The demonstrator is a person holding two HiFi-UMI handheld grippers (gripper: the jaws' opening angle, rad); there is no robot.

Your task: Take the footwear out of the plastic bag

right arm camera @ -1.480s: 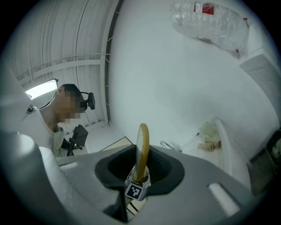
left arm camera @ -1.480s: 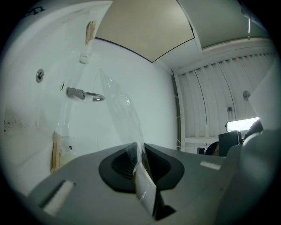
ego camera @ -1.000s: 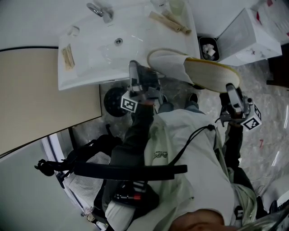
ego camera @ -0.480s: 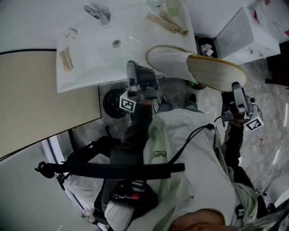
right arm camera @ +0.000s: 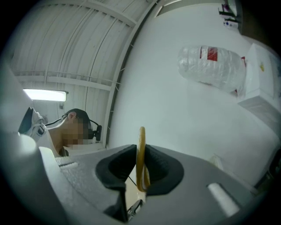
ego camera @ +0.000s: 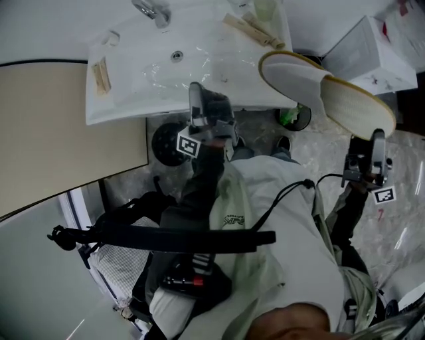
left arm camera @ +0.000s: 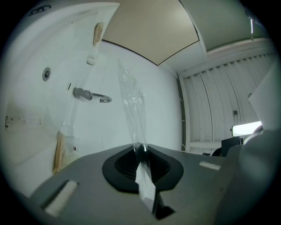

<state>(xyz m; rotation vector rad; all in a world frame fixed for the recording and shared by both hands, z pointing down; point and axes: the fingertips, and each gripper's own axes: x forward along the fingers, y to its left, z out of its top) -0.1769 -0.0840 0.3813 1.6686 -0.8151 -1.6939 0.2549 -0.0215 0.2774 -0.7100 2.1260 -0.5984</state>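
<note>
A pair of white slippers (ego camera: 312, 83) with yellowish soles hangs in the air right of the sink, clear of the bag. My right gripper (ego camera: 377, 135) is shut on the sole's heel end; in the right gripper view the yellow sole edge (right arm camera: 141, 154) is pinched between the jaws. A clear, limp plastic bag (ego camera: 166, 70) lies over the white sink (ego camera: 119, 99). My left gripper (ego camera: 198, 91) is shut on it at the sink's front edge, and the left gripper view shows the bag (left arm camera: 131, 105) rising in a thin strip from the closed jaws.
A faucet (ego camera: 151, 10) and wrapped toiletries (ego camera: 252, 30) sit on the sink's rim, with another packet (ego camera: 101, 73) at its left. A small bin (ego camera: 295, 118) stands on the marble floor beside a white box (ego camera: 372, 53). A beige panel (ego camera: 60, 133) lies to the left.
My right gripper has carried the slippers to the right and away from the sink. The left gripper has stayed at the sink edge, holding the bag.
</note>
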